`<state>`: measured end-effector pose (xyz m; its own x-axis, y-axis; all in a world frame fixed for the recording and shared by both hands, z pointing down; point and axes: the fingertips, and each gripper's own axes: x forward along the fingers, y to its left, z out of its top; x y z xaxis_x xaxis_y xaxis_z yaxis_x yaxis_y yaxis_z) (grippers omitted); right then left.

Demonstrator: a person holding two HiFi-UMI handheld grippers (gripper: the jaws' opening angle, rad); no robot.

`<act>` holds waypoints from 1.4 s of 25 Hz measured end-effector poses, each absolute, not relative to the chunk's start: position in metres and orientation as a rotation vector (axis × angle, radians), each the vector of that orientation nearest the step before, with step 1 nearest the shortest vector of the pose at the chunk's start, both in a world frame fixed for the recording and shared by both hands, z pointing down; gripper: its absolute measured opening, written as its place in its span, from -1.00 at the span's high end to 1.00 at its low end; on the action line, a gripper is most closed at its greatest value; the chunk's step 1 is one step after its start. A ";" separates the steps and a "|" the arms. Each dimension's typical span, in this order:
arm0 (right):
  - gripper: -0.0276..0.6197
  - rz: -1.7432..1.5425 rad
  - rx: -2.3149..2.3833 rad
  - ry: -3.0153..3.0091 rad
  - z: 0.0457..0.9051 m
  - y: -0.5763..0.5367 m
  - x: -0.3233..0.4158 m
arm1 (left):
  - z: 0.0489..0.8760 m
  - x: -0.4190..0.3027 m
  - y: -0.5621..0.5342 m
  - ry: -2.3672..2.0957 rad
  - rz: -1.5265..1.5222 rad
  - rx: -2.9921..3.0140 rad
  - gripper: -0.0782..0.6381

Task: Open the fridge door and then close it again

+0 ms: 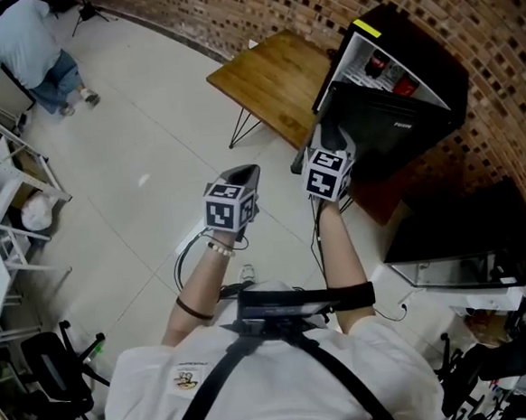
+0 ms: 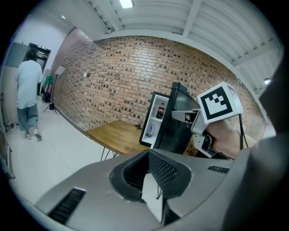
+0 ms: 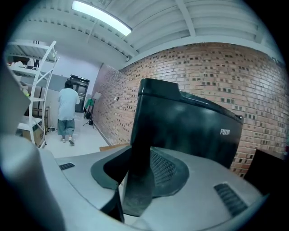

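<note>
The fridge point(image 1: 414, 52) stands against the brick wall point(image 1: 501, 14), at about 1 o'clock from the person in the head view. Its black door point(image 1: 384, 132) hangs well open, so the white inside with its cans point(image 2: 150, 130) shows. The right gripper point(image 1: 328, 138) is grasping the door's free edge: in the right gripper view that upright edge runs down between the jaws, which are part closed onto it, and the door's dark face spreads off toward 3 o'clock. The left gripper point(image 1: 244, 175) is clenched on nothing (only floor lies beyond its meeting jaws) and hangs apart from the door, at about 8 o'clock of the right one, so the right hand is the nearer. The door's long axis is upright, and its hinge lies at the far side from the gripper, toward 3 o'clock. In my judgement, closing means carrying the gripped edge round toward 12 o'clock in an arc about that hinge, and the risk is slipping off the thin edge.
</note>
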<state>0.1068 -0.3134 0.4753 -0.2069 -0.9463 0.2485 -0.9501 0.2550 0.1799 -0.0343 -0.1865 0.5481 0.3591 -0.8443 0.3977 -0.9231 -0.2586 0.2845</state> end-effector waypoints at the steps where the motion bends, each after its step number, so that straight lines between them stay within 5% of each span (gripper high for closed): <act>1: 0.43 0.018 1.753 -2.223 0.475 -0.321 0.105 | 0.549 -0.039 -0.190 -1.534 0.226 2.159 0.78; 24: 0.43 -0.072 1.765 -2.081 0.472 -0.516 0.112 | 0.568 -0.113 -0.242 -1.584 0.240 2.073 0.78; 35: 0.43 -0.030 1.767 -2.030 0.471 -0.554 0.128 | 0.521 -0.039 -0.353 -1.439 0.292 2.233 0.78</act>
